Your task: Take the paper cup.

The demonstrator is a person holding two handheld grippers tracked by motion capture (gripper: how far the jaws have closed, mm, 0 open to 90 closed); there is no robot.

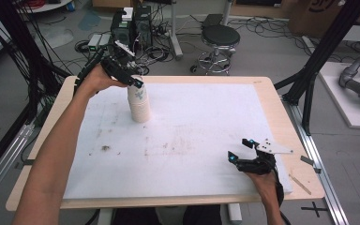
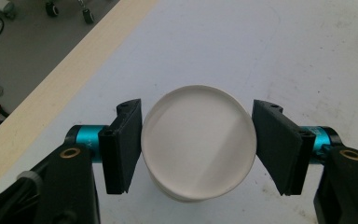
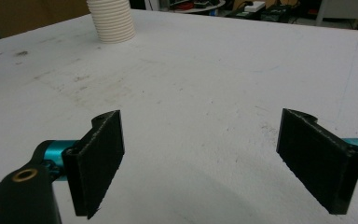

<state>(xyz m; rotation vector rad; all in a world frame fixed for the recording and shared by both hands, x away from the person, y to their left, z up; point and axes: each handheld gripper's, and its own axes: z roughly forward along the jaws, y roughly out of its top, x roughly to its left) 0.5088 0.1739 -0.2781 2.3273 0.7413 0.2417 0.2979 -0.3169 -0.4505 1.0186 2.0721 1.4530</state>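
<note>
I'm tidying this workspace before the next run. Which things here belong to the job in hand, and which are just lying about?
In the job: stack of paper cups, left gripper shut on its top cup, white mat.
Lying about: stool, floor cables, right gripper, open and idle.

Your table point(image 1: 281, 117) is pale wood topped with a stained white mat point(image 1: 201, 126), standing on a grey floor point(image 1: 262, 51). Just behind it you have a round black stool point(image 1: 220, 36) and a tangle of cables point(image 1: 164, 44) around dark equipment boxes point(image 1: 131, 28). A black frame post point(image 1: 326, 51) leans at your right, cardboard boxes point(image 1: 309, 14) beyond.
</note>
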